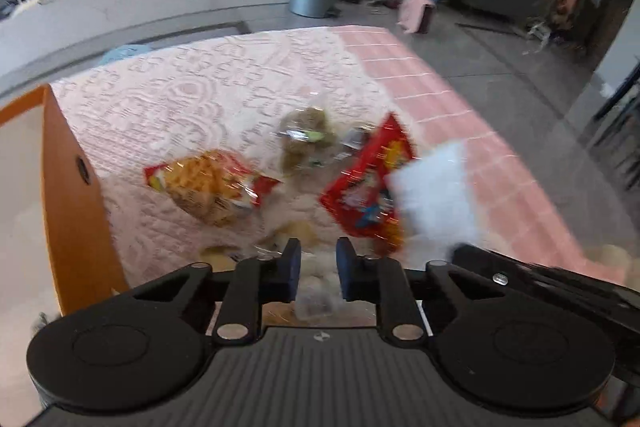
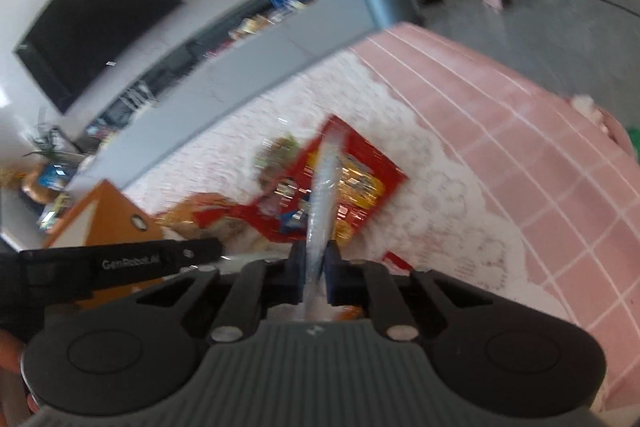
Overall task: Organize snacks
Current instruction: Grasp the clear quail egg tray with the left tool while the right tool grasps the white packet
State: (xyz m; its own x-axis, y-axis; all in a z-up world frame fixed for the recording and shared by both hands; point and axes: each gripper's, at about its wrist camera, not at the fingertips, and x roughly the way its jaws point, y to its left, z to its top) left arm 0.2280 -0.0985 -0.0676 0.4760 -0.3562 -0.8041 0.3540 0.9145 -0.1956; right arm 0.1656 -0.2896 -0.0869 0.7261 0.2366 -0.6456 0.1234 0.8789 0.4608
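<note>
R claw (image 2: pixel 314 267) pinching our white packet (image 2: pixel 326 183), lifted over red bag (image 2: pixel 352 183) | L claw (image 1: pixel 318 269) nearly closed on clear wrapper (image 1: pixel 316 301) | other snacks on desk (image 1: pixel 192 99)

Red snack bag (image 1: pixel 366 183) flat on lace cloth, right of centre. Orange-yellow chip bag (image 1: pixel 208 185) flat, left of it, near orange box (image 1: pixel 76 195). Clear bag of greenish-brown snacks (image 1: pixel 306 137) behind both. White packet (image 2: pixel 324 187) lifted, edge-on, above red bag. Clear small packet (image 1: pixel 314 291) at near edge, blurred.
</note>
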